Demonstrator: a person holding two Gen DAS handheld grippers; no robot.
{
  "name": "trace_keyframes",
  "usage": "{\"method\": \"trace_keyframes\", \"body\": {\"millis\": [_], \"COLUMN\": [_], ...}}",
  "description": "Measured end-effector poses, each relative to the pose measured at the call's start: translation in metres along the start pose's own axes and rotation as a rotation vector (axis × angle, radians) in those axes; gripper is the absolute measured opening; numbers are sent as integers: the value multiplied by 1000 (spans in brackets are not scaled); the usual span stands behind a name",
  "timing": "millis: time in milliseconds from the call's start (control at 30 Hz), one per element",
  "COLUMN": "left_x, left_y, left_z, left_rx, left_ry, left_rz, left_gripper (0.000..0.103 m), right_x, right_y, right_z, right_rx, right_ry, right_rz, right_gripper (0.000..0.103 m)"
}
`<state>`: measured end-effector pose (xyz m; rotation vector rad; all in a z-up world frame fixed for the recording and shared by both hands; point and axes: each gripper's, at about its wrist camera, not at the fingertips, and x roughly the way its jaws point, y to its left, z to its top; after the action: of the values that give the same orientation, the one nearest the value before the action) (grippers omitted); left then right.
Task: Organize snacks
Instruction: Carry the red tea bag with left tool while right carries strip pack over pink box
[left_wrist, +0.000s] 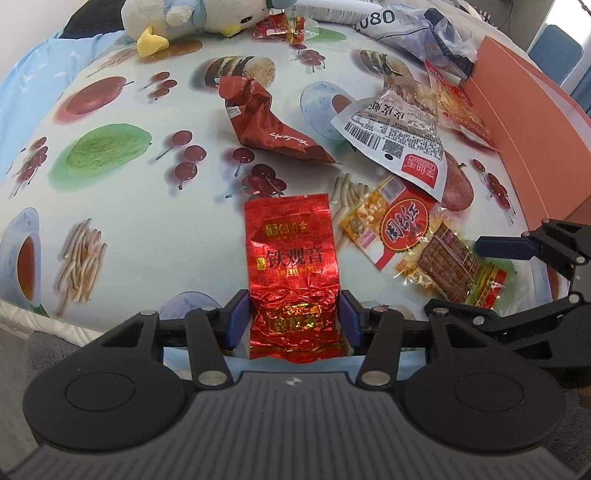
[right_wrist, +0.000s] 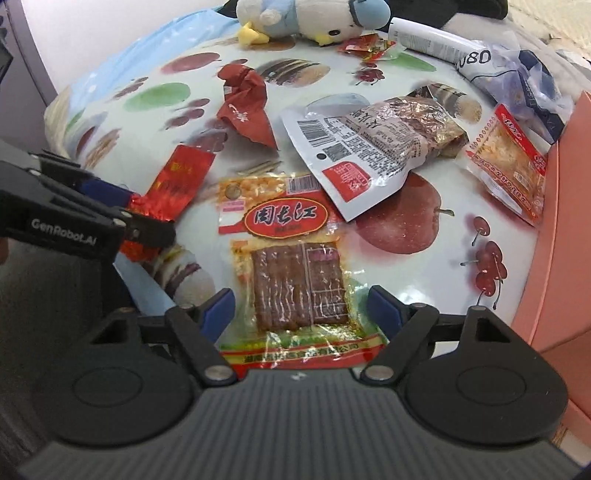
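A red foil tea packet lies on the fruit-print tablecloth, and my left gripper is shut on its near end, one blue pad against each side. The right wrist view shows that packet and the left gripper at the left. My right gripper is open, its pads on either side of a clear packet of brown dried strips without pressing it. That packet and a right fingertip also appear in the left wrist view.
A yellow packet with a red oval label lies just beyond the strips. Farther off are a big white-backed packet, a crumpled dark red bag and an orange-edged packet. A pink box borders the right; a plush toy sits at the back.
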<state>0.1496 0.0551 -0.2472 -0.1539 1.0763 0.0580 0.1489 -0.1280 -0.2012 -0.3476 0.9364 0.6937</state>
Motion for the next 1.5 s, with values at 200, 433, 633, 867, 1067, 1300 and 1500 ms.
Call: {"method": "trace_keyframes", "body": {"millis": [200,433,633,867,1067,1300,1500], "left_x": [0,-11,-23,-46,-52,-70,-88], "left_y": [1,3,-1,-12,-21,-34,-51], "left_z": [1,8,10,12,10,18,25], "left_rx": [-9,-31,-43,-44,-35,-17,5], "left_ry": [-1,-26,-42,-69,-72,-99,-118], "left_rz": [-4,-33,-64,-105,-123,-137,-159], "left_gripper": [57,56,56,56,56,56,56], "right_x": [-2,-13,-27,-53,-52,-83,-115], "right_y": [5,11,9,-1,-12,-21,-28], "right_z": [-1,0,-8,-18,-24,-22,-23], "right_rx": [6,38,109,232,285,324,383], "right_ry": [-5,-18,-35,-88,-104,-176,-244], "right_rz": [-13,0,-3,-59,-97,-155,-172], "right_gripper": [63,52,50,22,16,9,9]}}
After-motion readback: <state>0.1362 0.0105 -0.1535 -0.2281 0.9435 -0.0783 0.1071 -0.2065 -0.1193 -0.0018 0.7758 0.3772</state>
